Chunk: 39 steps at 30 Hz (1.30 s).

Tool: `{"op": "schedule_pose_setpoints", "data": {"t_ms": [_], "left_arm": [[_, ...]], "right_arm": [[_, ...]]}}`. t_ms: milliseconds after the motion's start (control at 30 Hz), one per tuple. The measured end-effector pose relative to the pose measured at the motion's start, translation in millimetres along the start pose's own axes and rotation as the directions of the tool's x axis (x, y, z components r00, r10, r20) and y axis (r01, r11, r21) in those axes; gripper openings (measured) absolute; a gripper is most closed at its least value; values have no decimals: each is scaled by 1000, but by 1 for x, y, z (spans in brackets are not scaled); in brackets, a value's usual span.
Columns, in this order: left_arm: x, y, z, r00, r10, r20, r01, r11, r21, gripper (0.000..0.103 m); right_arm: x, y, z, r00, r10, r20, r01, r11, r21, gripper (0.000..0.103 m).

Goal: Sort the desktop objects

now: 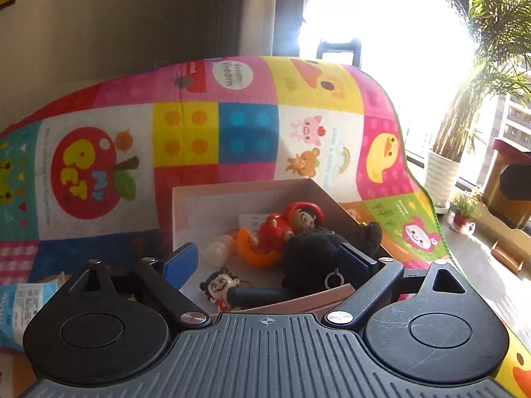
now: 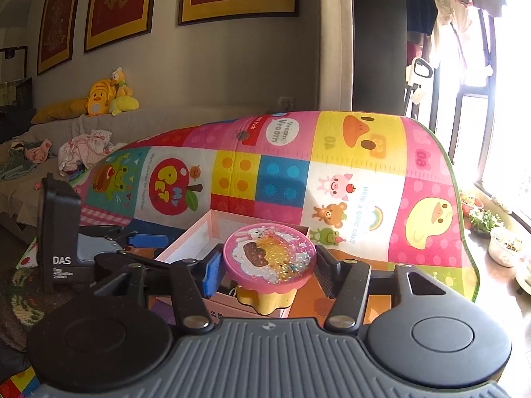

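A pink cardboard box [image 1: 232, 187] sits on the colourful play mat. Inside it lie a red-hooded doll [image 1: 292, 225], an orange piece [image 1: 255, 252], a small white bottle [image 1: 219, 248], a little grinning figure on a keychain [image 1: 220, 288] and a black plush toy [image 1: 318, 258]. My left gripper [image 1: 268, 258] hovers open over the box, and the black plush lies beside its right finger. My right gripper [image 2: 268, 272] is shut on a round toy [image 2: 268, 255] with a glittery pink lid and a yellow base. It holds the toy above the near edge of the box [image 2: 199, 229].
The play mat [image 1: 249, 126] drapes over the table and falls away at the right. A blue-and-white packet [image 1: 23, 301] lies left of the box. A potted palm [image 1: 444, 172] stands by the window. The left device's black housing [image 2: 61, 232] stands left of the box.
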<state>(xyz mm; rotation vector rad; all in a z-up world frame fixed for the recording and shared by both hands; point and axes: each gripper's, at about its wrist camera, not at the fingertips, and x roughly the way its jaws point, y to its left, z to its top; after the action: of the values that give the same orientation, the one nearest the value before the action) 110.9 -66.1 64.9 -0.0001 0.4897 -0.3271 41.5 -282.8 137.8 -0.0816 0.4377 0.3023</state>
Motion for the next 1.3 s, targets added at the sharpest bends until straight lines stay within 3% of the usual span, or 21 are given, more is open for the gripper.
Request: {"op": "schedule_pose_setpoints", "data": {"t_ms": [167,367,467,533,633,733,867,933,1000,1033,1100,1167,1300], "left_arm": [[-43,20,-43,997,79,-4,-79,996,31,100],[-61,63,-84,986,158,-50,-163,978,-131,100],[-65,77,-91,987,157,-41,-162,966,-203,100],[-68,83,-93,992,124,-6,-122,965,-233,100],[-71,86,-95,995,101,21,-92,962,-259,100],[-69,85,-95,996,90,20,-82,962,-262,100],[-69,85,-96,996,89,18,-82,960,-267,100],[-69,86,-96,995,102,12,-95,958,-272,100],[-70,87,-95,992,126,1,-121,955,-272,100],[-70,86,-95,987,161,-13,-159,953,-259,100],[-74,86,-95,963,267,-41,-269,936,-225,101],[-82,91,-99,948,314,-49,-316,923,-218,101],[-96,106,-106,949,310,-52,-312,912,-266,101]], "right_arm": [[38,5,13,994,86,-63,-82,995,60,56],[143,30,42,965,170,-201,-137,976,170,56],[204,45,51,957,126,-262,-75,978,197,56],[237,51,52,954,93,-285,-31,976,213,56],[269,54,53,951,115,-288,-40,967,253,56],[273,53,56,955,111,-276,-31,960,278,68],[246,65,60,968,94,-234,-49,980,192,68],[230,85,61,967,108,-230,-88,992,93,67],[218,110,57,957,139,-254,-142,990,5,64],[214,123,54,947,161,-276,-174,985,-21,58],[211,148,46,920,200,-336,-229,972,-48,55],[213,170,36,898,213,-384,-262,962,-80,55],[222,208,16,902,148,-405,-247,947,-204,54]]}}
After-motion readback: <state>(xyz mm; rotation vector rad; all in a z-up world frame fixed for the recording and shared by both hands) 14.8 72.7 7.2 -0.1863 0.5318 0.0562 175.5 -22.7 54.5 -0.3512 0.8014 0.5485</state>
